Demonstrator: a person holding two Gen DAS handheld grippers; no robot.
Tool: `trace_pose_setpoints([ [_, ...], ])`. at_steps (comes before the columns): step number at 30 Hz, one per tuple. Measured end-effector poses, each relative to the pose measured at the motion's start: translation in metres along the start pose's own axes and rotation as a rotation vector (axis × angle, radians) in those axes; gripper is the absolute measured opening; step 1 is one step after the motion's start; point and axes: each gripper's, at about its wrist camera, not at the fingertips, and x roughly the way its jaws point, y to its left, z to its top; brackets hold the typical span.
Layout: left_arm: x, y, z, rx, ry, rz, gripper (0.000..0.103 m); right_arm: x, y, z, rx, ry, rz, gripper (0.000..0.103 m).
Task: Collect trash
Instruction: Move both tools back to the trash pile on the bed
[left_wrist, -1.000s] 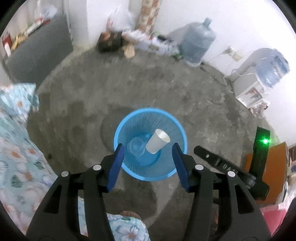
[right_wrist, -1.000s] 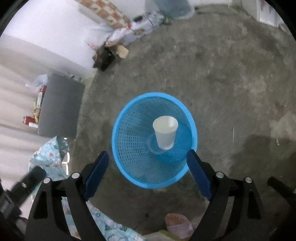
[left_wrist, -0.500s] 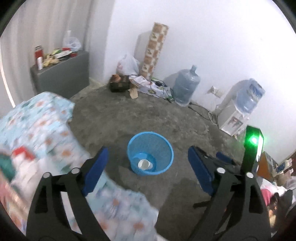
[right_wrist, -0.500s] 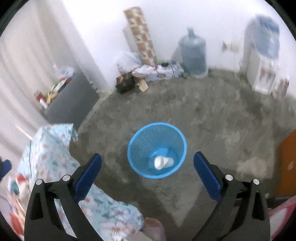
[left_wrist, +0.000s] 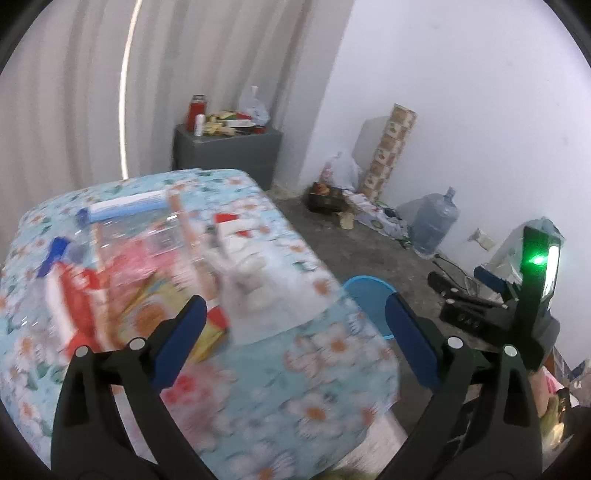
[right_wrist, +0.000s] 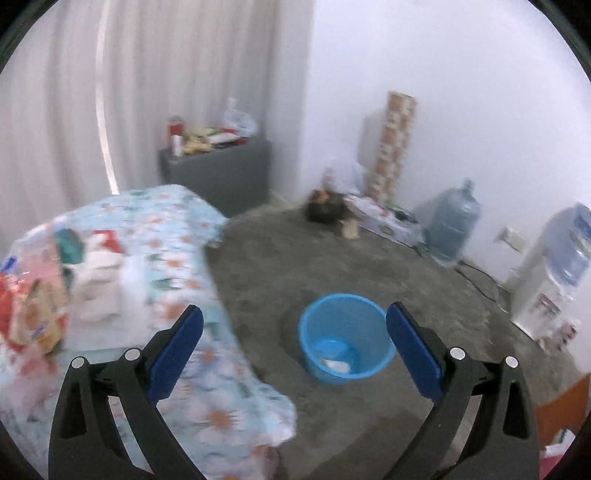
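A blue mesh basket (right_wrist: 345, 338) stands on the grey floor with a white cup (right_wrist: 334, 363) lying inside; in the left wrist view only its rim (left_wrist: 364, 290) shows behind the table edge. A table with a floral cloth (left_wrist: 258, 373) holds blurred trash: white crumpled paper (left_wrist: 245, 269), red and yellow wrappers (left_wrist: 85, 295), a clear plastic box (left_wrist: 140, 232). My left gripper (left_wrist: 291, 339) is open and empty above the table. My right gripper (right_wrist: 295, 350) is open and empty, high above the floor, with the basket between its fingers in the image.
A grey cabinet (left_wrist: 227, 151) with bottles stands by the curtain. A water jug (right_wrist: 452, 230), a water dispenser (right_wrist: 550, 280), a patterned roll (right_wrist: 395, 144) and floor clutter (right_wrist: 328, 210) line the far wall. An orange box (right_wrist: 565, 406) sits at right.
Both grippers have risen and swung left, away from above the basket, toward the table. The left gripper's jaws have opened wider. The white cup has tipped over in the basket.
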Motion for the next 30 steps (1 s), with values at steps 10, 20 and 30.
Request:
trace_pose_setpoints([
  [10, -0.059, 0.067, -0.039, -0.083, -0.056, 0.039, 0.094, -0.007, 0.020, -0.018, 0.024, -0.007, 0.221, 0.096],
  [20, -0.048, 0.092, -0.086, -0.019, 0.002, 0.099, 0.094, 0.020, 0.046, -0.037, 0.097, 0.179, 0.543, 0.096],
  [30, 0.004, 0.140, -0.108, -0.141, 0.114, 0.118, 0.082, 0.040, 0.078, -0.056, 0.110, 0.335, 0.688, 0.083],
])
